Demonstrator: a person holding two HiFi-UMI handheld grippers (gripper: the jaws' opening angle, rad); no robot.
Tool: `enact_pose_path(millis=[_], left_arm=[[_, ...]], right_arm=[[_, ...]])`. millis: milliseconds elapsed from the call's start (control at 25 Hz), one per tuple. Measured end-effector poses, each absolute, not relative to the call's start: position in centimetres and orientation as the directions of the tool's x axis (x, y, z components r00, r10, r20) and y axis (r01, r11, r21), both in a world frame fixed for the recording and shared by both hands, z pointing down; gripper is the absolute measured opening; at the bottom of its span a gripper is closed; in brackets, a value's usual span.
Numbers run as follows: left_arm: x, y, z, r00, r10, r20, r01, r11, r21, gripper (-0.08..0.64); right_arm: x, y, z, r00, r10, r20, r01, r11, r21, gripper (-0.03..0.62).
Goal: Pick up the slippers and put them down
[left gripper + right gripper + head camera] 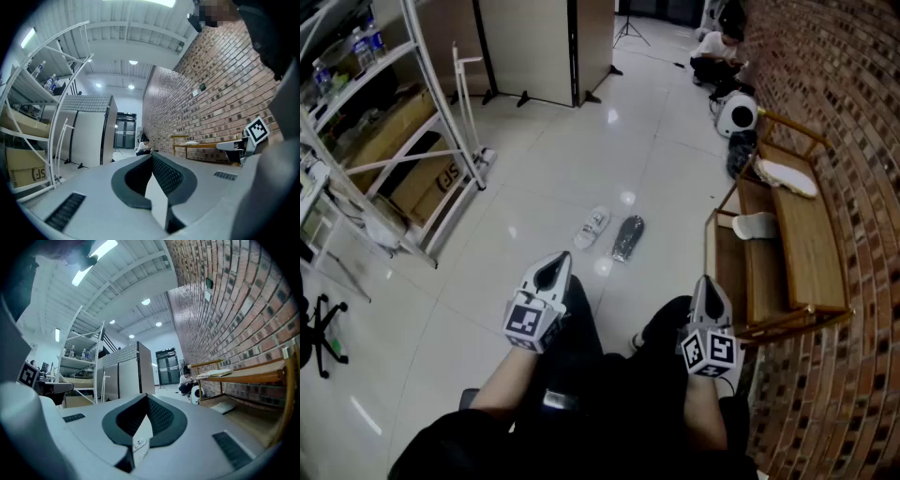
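Grippers (551, 270) (710, 289) point level, forward, jaws seemingly shut.

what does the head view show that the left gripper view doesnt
Only the head view: the white patterned slipper and the dark grey slipper, lying near each other on the glossy pale tiled floor. Only the left gripper view: the white beamed ceiling with its round ceiling lights. Both: the red brick wall, the long wooden bench, the white metal rack and a person crouching far off.
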State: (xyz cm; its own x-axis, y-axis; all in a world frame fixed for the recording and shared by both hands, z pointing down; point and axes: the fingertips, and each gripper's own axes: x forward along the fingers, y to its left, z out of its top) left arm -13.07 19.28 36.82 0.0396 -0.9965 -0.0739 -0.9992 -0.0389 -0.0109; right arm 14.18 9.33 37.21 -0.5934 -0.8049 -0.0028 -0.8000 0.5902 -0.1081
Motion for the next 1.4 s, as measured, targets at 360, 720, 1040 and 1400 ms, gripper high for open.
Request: enact_pose_path(millis=[360,720,1040,1400], left_arm=[[-13.2,18.5,32.0,0.041,-0.996,-0.075,-0.998,-0.037,-0.047,0.005],[-14.9,17.9,29.8,0.060,-0.986,-0.154,-0.997,-0.051,-0.060,0.005],[-16.3,14.1,31.8,0.047,-0.991,-0.121,-0.999,-0.044,-0.033,0.005],[-19.9,4.0,32.9,0.049,-0.992,-0.115,-0.999,-0.049,-0.003,0.005]], right_arm=[[14.6,8.0,32.6,-0.582,-0.813,-0.022,-0.811,0.583,-0.046,0.009],[15.5,6.3,31.1,-0.573,-0.818,-0.053,-0.819,0.574,-0.014,0.009],[13.3,3.3,33.0,-0.595,-0.803,-0.030,-0.803,0.596,-0.006,0.009],[8.1,-5.5,35.0,-0.610,-0.792,0.010,-0.792,0.610,-0.002,0.009]])
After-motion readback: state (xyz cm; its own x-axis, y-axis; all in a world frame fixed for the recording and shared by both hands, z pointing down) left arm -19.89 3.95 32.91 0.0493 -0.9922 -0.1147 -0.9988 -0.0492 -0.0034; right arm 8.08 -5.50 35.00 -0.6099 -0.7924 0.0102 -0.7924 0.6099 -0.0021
